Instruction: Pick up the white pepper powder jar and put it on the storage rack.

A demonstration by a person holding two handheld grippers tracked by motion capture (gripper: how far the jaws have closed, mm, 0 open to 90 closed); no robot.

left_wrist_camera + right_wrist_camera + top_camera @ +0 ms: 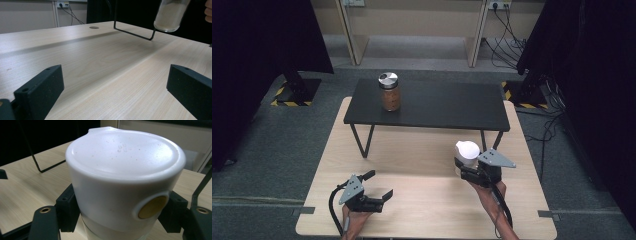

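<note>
My right gripper (464, 165) is shut on a clear jar with a white lid (467, 151), (125, 182), holding it just above the light wooden table (422, 200) near the front right leg of the black shelf. The black jaws press on both sides of the jar below its lid, which has a yellow round spot on its side. The jar's bottom (170, 17) hangs clear of the tabletop in the left gripper view. My left gripper (379, 187), (112, 85) rests low over the table at the front left, open, with nothing between its jaws.
A low black shelf (427, 107) on thin metal legs stands across the back of the table. On its left part sits a brown-filled jar with a silver lid (389, 91). Dark curtains hang on both sides, and cables lie on the floor at the back right.
</note>
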